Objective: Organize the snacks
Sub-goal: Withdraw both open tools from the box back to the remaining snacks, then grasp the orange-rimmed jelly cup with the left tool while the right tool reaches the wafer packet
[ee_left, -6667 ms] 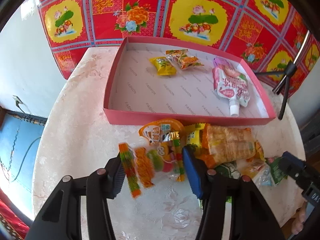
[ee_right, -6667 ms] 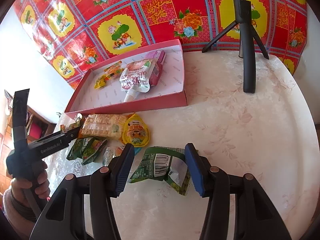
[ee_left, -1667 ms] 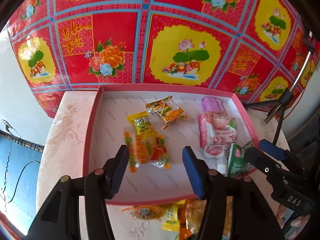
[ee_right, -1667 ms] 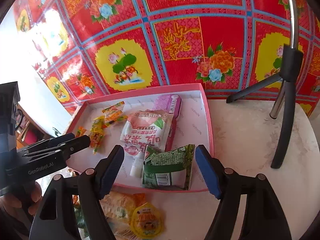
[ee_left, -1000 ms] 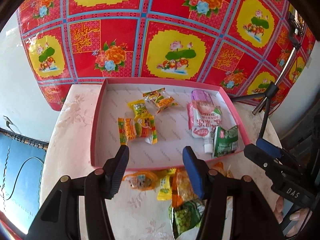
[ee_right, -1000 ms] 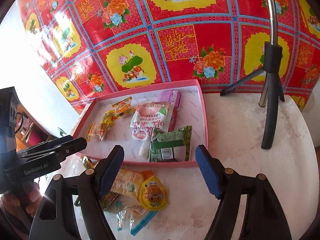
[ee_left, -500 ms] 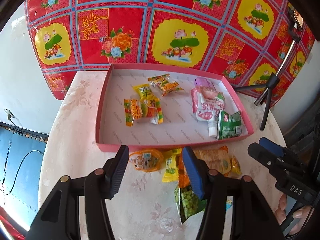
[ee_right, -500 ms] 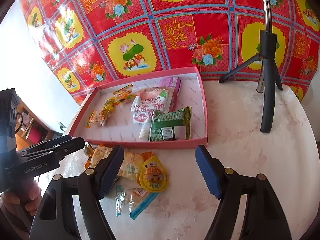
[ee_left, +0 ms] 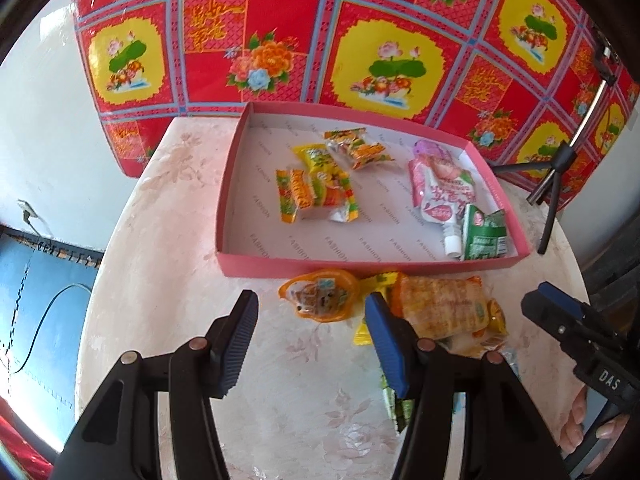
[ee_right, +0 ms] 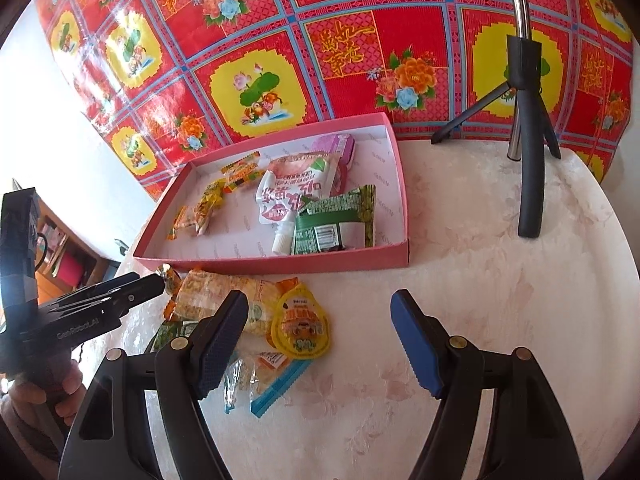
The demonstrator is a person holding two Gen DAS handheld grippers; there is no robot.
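I see a shallow pink card tray [ee_left: 256, 258] on the pale floral counter [ee_left: 168, 248], holding crinkly foil packs, a glossy spouted pouch [ee_left: 442, 196] and a green packet [ee_left: 484, 234]. In front of the tray lie a round orange jelly cup [ee_left: 320, 300] and more wrappers. My left gripper [ee_left: 310, 344] and right gripper [ee_right: 316, 344] both hang with jaws open, empty. Since a second ago, the left has dropped back from the tray to that pile.

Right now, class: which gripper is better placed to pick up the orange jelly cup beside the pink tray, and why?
Left. The left gripper is open, with the orange jelly cup just ahead between its fingers. The right gripper is also open, but the cup sits nearer its left finger.
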